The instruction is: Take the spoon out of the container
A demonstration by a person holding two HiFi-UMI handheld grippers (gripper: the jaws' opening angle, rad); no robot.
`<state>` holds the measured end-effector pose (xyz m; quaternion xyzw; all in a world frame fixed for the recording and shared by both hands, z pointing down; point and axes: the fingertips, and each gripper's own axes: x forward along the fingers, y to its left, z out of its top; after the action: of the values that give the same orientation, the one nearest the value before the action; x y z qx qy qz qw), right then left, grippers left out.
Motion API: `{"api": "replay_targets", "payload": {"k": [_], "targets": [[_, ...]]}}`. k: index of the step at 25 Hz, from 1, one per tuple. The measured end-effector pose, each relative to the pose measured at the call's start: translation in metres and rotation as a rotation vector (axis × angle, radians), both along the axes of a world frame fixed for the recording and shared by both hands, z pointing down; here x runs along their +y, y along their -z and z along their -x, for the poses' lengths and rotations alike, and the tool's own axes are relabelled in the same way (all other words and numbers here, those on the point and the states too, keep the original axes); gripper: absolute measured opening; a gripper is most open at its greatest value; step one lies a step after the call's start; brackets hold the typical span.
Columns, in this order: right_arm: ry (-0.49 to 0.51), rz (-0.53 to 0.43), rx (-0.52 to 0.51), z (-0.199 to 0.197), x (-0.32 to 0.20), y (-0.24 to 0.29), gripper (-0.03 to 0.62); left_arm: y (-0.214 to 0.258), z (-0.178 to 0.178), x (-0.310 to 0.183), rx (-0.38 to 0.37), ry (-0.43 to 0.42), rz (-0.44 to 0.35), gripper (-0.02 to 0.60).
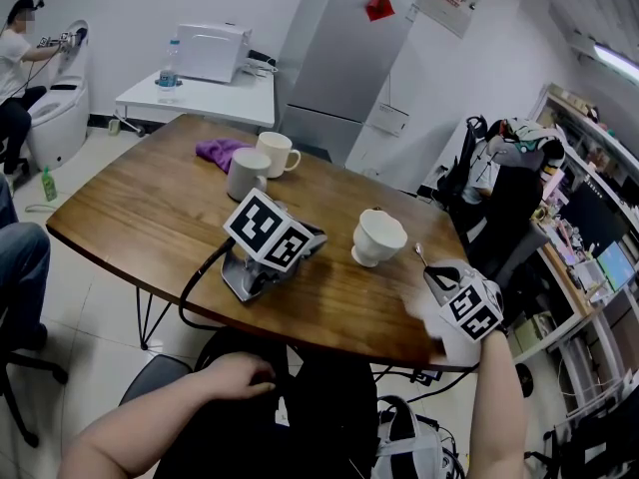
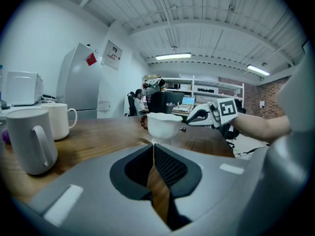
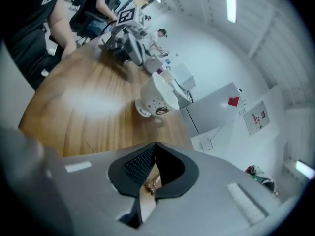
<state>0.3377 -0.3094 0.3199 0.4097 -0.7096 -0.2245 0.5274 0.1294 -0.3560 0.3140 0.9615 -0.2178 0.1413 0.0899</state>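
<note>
A white footed cup (image 1: pixel 378 238) stands on the brown table (image 1: pixel 140 218), and I see nothing in it; it also shows as the cup (image 2: pixel 164 124) and the cup (image 3: pixel 156 100). A small spoon (image 1: pixel 420 255) is to its right, seemingly lying on the table, right at my right gripper's (image 1: pixel 432 272) jaw tips. The spoon's end (image 2: pixel 183 129) sits at table level. My right gripper (image 3: pixel 156 144) is shut, hand-held and blurred near the table's edge. A small gold piece shows in the gap under its pads. My left gripper (image 1: pixel 318 238) lies shut on the table, unheld, facing the cup.
Two white mugs (image 1: pixel 247 174) (image 1: pixel 277 153) and a purple cloth (image 1: pixel 222 151) sit at the far side of the table. A bare left hand (image 1: pixel 235 375) rests below the near edge. A cable (image 1: pixel 195 282) hangs from the left gripper. A fridge (image 1: pixel 344 58) stands behind.
</note>
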Motion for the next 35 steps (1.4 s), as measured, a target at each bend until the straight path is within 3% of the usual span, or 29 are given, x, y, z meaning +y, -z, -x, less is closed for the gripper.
{"api": "replay_targets", "payload": {"k": [7,20,24,35], "targets": [[0.031,-0.018,-0.396,0.036,0.004,0.021,0.003,-0.001,0.0,-0.001,0.001,0.0,0.001,0.012],[0.049,0.067,-0.951,0.07,0.01,0.031,0.003,-0.001,0.0,-0.002,0.001,-0.002,-0.001,0.012],[0.048,0.098,-1.054,0.072,0.011,0.03,0.002,-0.001,0.0,-0.001,0.001,-0.001,0.0,0.012],[0.034,0.119,-1.172,0.065,0.009,0.03,0.002,-0.001,0.0,0.0,0.001,-0.001,0.0,0.012]]}}
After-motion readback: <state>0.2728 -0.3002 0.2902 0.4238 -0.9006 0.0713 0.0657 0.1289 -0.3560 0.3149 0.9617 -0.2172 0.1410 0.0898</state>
